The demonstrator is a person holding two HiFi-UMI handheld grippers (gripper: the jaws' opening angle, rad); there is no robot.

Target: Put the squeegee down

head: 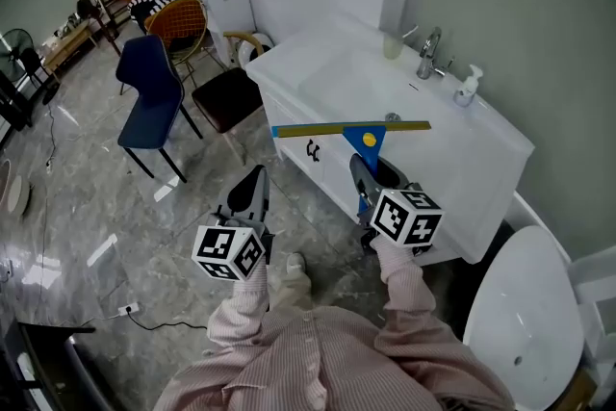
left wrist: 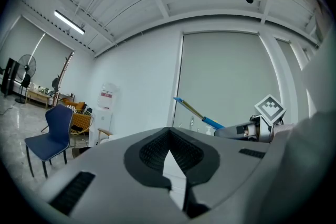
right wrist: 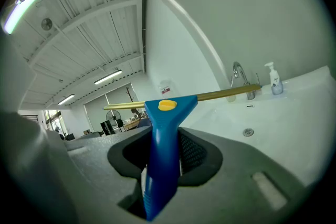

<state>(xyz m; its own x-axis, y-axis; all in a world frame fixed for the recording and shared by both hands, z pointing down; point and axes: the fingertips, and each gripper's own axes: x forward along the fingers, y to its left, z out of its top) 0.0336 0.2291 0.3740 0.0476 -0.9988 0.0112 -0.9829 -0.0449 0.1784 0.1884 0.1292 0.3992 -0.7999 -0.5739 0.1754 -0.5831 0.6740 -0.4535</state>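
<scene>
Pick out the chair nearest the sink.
The brown-seated chair, right beside the sink; the blue chair and the orange chair stand farther left.

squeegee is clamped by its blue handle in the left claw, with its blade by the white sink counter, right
Not quite: the right claw clamps the squeegee by its blue handle, as the right gripper view shows. The left claw holds nothing. The blade is by the white sink counter.
</scene>
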